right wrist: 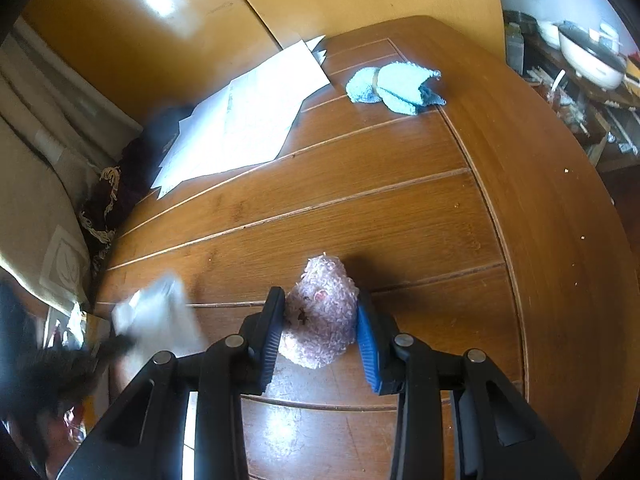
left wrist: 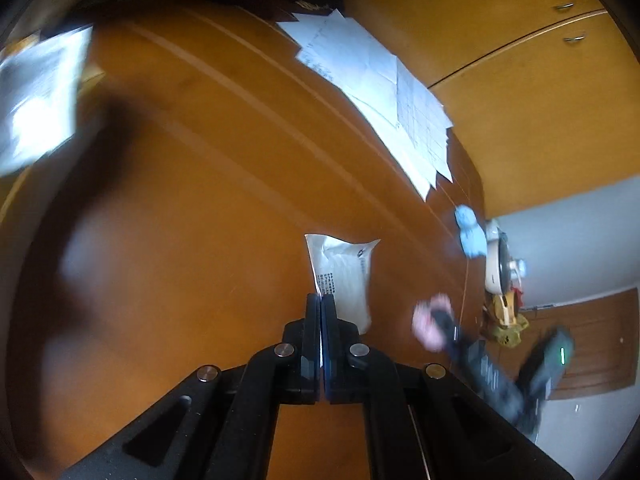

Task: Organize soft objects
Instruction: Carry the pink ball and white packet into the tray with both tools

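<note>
My left gripper [left wrist: 321, 300] is shut on the edge of a white printed packet [left wrist: 346, 276] and holds it over the wooden table [left wrist: 208, 184]. My right gripper [right wrist: 322, 300] is closed on a fuzzy pink soft toy [right wrist: 322, 312] just above the table [right wrist: 400, 208]; the toy fills the gap between the fingers. A light blue knitted cloth [right wrist: 394, 86] lies at the table's far corner; it also shows in the left wrist view [left wrist: 470, 232]. In the left wrist view the right gripper and pink toy [left wrist: 430, 322] appear blurred at right. The packet appears blurred in the right wrist view [right wrist: 154, 316].
Loose white paper sheets [right wrist: 240, 120] lie at the table's far side, also in the left wrist view [left wrist: 380, 92]. A dark fringed cloth [right wrist: 120, 196] hangs at the table's left edge. A cluttered shelf with a white pot [right wrist: 592, 60] stands beyond the right edge. Wooden cabinets [left wrist: 520, 60] stand behind.
</note>
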Available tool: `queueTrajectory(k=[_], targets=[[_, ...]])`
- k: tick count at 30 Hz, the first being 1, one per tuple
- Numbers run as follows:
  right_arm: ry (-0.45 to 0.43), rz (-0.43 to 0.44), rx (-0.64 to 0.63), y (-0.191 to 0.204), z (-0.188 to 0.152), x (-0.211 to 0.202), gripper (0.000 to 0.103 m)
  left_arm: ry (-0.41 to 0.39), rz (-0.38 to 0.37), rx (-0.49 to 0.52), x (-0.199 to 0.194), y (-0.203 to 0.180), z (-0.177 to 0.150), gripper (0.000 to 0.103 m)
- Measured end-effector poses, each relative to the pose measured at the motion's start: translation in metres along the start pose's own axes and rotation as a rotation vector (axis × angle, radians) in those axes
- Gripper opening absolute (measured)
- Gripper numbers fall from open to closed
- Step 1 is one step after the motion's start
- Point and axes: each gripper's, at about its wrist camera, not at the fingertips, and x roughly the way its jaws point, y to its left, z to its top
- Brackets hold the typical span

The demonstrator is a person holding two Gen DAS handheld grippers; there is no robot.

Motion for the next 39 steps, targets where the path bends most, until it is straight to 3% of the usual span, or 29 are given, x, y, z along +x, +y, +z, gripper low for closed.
queueTrajectory(k=[5,7,11,14,21,26,30,39], targets=[[-0.036,-0.026,-0.051,0.009,-0.003,0.002,0.034,-0.032,-0.062,0.031,-0.047,0.027,-0.041,0.000],[-0.041,0.003,-0.065,0.012,-0.005,0.001,0.034,-0.065,-0.051,0.068,-0.064,0.034,-0.053,0.000],[-0.072,0.036,-0.156,0.033,-0.016,-0.001,0.034,-0.088,-0.124,0.086,-0.099,0.051,-0.069,0.000],[-0.048,0.090,-0.234,0.054,-0.026,0.001,0.034,-0.130,-0.153,0.105,-0.132,0.064,-0.074,0.000],[-0.036,0.210,-0.405,0.122,-0.048,-0.030,0.034,-0.237,-0.158,0.052,-0.191,0.118,-0.067,0.000],[-0.024,0.324,-0.522,0.191,-0.068,-0.040,0.034,-0.263,-0.160,-0.012,-0.211,0.157,-0.060,0.000],[0.001,0.362,-0.599,0.239,-0.085,-0.035,0.034,-0.299,-0.157,-0.052,-0.231,0.185,-0.061,0.000],[0.053,0.474,-0.744,0.318,-0.127,-0.040,0.034,-0.371,-0.137,-0.133,-0.254,0.228,-0.046,0.000]])
